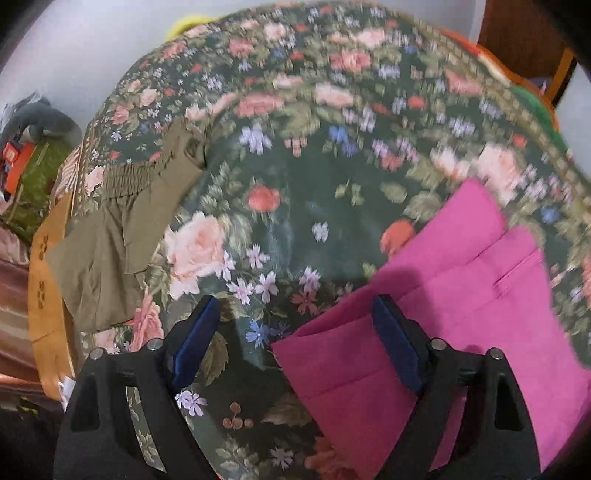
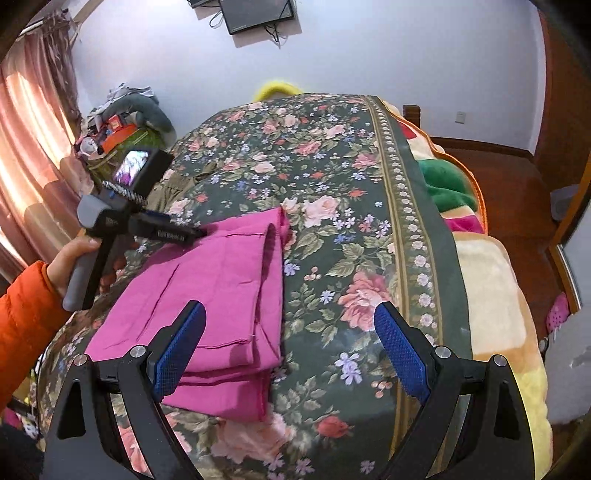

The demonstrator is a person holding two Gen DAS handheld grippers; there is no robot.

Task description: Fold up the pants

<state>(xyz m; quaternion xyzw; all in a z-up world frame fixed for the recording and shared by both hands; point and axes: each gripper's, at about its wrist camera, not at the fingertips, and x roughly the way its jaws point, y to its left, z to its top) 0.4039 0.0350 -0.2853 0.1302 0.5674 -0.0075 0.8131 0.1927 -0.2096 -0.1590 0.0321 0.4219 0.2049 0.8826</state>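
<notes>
Magenta pants [image 1: 461, 295] lie folded flat on the floral bedspread [image 1: 295, 184]. My left gripper [image 1: 295, 306] hangs open over their left edge: the right finger is above the cloth, the left finger above bare bedspread, and nothing is gripped. In the right wrist view the same pants [image 2: 221, 288] sit left of centre. My right gripper [image 2: 290, 310] is open above their near right corner, holding nothing. A hand [image 2: 70, 258] in an orange sleeve holds the left gripper [image 2: 192, 230] over the pants' far end. Olive pants [image 1: 122, 229] lie crumpled at the bed's left edge.
A yellow, green and pink blanket [image 2: 491, 295] hangs off the bed's right side, above wooden floor [image 2: 517, 206]. A cluttered box with toys [image 2: 122, 133] and pink curtains [image 2: 33, 147] stand at the left. A screen [image 2: 258, 14] hangs on the far wall.
</notes>
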